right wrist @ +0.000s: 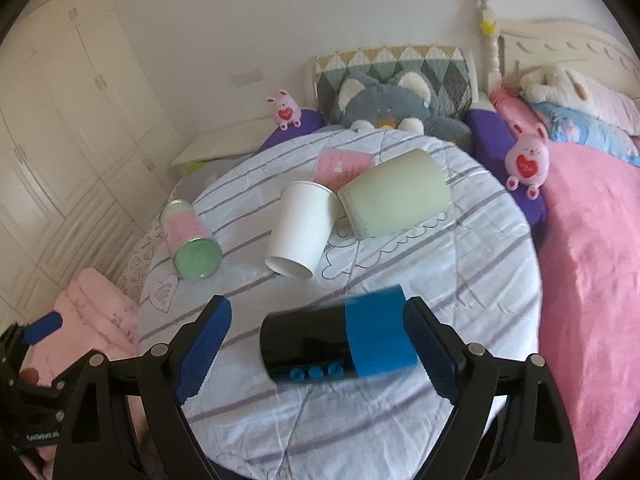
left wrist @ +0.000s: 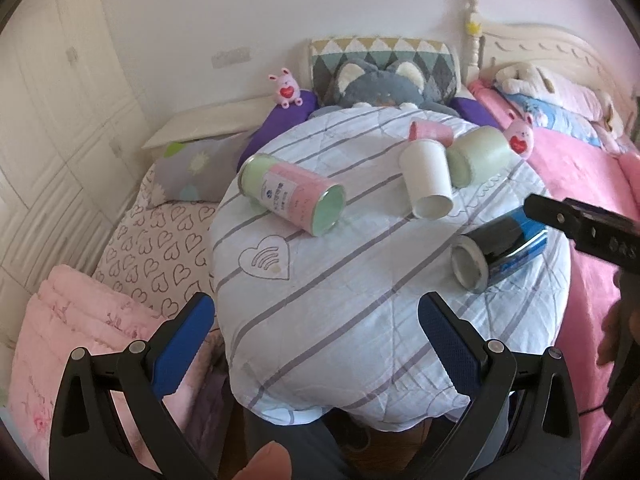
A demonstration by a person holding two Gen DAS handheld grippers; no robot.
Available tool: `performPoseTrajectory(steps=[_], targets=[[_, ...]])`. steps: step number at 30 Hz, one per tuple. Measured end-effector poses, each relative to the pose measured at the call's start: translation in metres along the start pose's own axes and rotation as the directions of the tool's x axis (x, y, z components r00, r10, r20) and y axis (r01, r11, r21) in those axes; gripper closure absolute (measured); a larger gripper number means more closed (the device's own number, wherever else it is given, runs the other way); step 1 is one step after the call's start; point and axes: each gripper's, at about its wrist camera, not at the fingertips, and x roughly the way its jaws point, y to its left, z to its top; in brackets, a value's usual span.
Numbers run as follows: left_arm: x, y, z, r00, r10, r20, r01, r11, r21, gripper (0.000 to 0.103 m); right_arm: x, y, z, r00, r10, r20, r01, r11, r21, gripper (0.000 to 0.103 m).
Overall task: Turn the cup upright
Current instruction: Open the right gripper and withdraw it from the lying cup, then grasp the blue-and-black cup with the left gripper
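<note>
Spread over a round table [right wrist: 460, 280], a white quilted cloth with grey stripes carries five cylinders, all lying on their sides. Nearest, the black cup with a blue band [right wrist: 340, 340] lies between the spread fingers of the right gripper [right wrist: 318, 350], untouched. Over the near edge, the left gripper [left wrist: 316, 344] hangs wide apart.

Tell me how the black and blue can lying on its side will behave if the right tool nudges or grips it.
The can lies on its side on the round table, so a nudge will probably roll it. Its smooth, shiny wall may slip between the open right tool pads. The soft quilted cover might slow rolling somewhat.
</note>
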Motion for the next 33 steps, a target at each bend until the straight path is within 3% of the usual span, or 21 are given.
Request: performPoseTrajectory(steps=[12,21,26,33], targets=[[-0.028,-0.017,-0.009,0.998,-0.040,0.042,0.037,0.998,0.049,0.000,-0.068,0.023,-0.038,0.995,-0.072,0.068,0.072,0.997,-0.001,0.014],[-0.039,-0.033,-0.012,0.997,-0.050,0.058,0.044,0.994,0.097,0.000,-0.093,0.020,-0.052,0.990,-0.104,0.098,0.103,0.995,0.016,0.014],[-0.030,-0.044,-0.005,0.997,-0.062,0.042,0.056,0.991,0.123,0.000,-0.097,0.010,-0.057,0.988,-0.123,0.097,0.121,0.992,0.028,0.014],[0.002,-0.083,0.013,0.994,-0.108,-0.016,0.108,0.957,0.270,0.000,-0.086,-0.017,-0.057,0.987,-0.147,0.069,0.142,0.987,0.073,0.014]])
